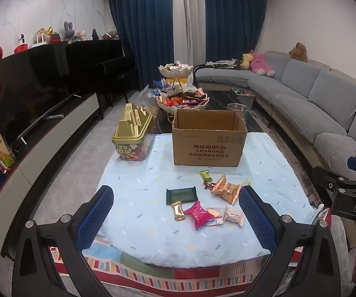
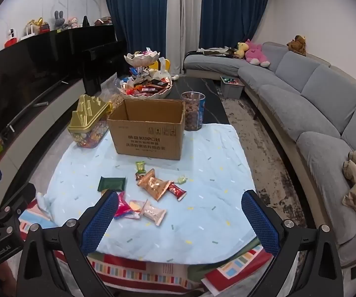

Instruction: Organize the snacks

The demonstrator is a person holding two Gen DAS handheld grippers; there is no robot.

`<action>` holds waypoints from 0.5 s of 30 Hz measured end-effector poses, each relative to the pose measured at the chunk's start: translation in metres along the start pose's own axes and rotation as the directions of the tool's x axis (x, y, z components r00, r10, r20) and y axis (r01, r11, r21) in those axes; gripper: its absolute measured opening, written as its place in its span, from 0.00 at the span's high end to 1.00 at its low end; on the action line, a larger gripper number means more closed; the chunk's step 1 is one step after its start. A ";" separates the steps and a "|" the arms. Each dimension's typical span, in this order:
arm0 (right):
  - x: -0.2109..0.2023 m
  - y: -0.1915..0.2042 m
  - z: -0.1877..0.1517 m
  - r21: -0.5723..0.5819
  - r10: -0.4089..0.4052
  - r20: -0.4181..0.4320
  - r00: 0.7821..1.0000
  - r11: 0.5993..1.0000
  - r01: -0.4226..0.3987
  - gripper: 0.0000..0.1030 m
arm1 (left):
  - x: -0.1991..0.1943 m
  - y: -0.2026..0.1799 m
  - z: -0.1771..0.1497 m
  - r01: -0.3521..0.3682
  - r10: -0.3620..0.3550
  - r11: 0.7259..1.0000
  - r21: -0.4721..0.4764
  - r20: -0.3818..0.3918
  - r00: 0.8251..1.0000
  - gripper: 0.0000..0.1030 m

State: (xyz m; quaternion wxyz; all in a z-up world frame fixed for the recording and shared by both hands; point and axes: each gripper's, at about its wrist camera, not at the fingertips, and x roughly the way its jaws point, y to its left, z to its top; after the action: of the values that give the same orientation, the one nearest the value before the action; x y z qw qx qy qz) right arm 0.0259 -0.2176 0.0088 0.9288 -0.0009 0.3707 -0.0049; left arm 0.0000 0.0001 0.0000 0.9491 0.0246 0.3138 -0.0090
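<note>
Several wrapped snacks lie loose on a light blue cloth (image 1: 138, 198): a dark green packet (image 1: 181, 195), a pink packet (image 1: 199, 214), a copper-coloured packet (image 1: 226, 189) and a small green candy (image 1: 205, 175). Behind them stands an open brown cardboard box (image 1: 208, 137), nothing visible inside. My left gripper (image 1: 175, 212) hangs open over the near snacks, holding nothing. In the right wrist view, my right gripper (image 2: 179, 219) is open above bare cloth (image 2: 202, 210), with the pink packet (image 2: 121, 206) beside its left finger, the copper packet (image 2: 153, 184) and the box (image 2: 148, 133) farther off.
A clear tub with a gold lid (image 1: 133, 133) sits left of the box. A clear jar of brown balls (image 2: 193, 111) stands behind its right corner. A tiered dish of sweets (image 2: 147, 89) is farther back. Grey sofa (image 2: 314, 104) on the right, TV cabinet (image 1: 41, 133) on the left.
</note>
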 end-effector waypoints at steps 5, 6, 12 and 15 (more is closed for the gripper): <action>0.000 0.000 0.000 -0.002 -0.003 0.000 1.000 1.000 0.003 0.02 | 0.000 0.001 0.000 0.001 -0.001 1.000 -0.001 0.000 1.000 0.00; 0.000 0.000 0.000 -0.002 -0.004 0.000 1.000 1.000 0.004 0.02 | 0.001 0.001 0.000 0.002 -0.002 1.000 -0.002 0.000 1.000 0.00; -0.001 0.000 0.000 -0.003 -0.005 0.002 1.000 1.000 0.005 0.02 | 0.000 0.000 0.000 -0.002 0.002 1.000 0.000 0.004 1.000 0.00; -0.001 0.001 0.000 -0.003 -0.004 0.003 1.000 1.000 0.004 0.02 | 0.000 0.000 0.000 -0.009 0.009 1.000 -0.001 0.001 1.000 0.00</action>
State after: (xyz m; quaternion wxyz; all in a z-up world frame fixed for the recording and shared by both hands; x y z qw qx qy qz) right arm 0.0249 -0.2169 0.0098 0.9292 -0.0031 0.3694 -0.0063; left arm -0.0001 -0.0004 0.0001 0.9493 0.0256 0.3134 -0.0046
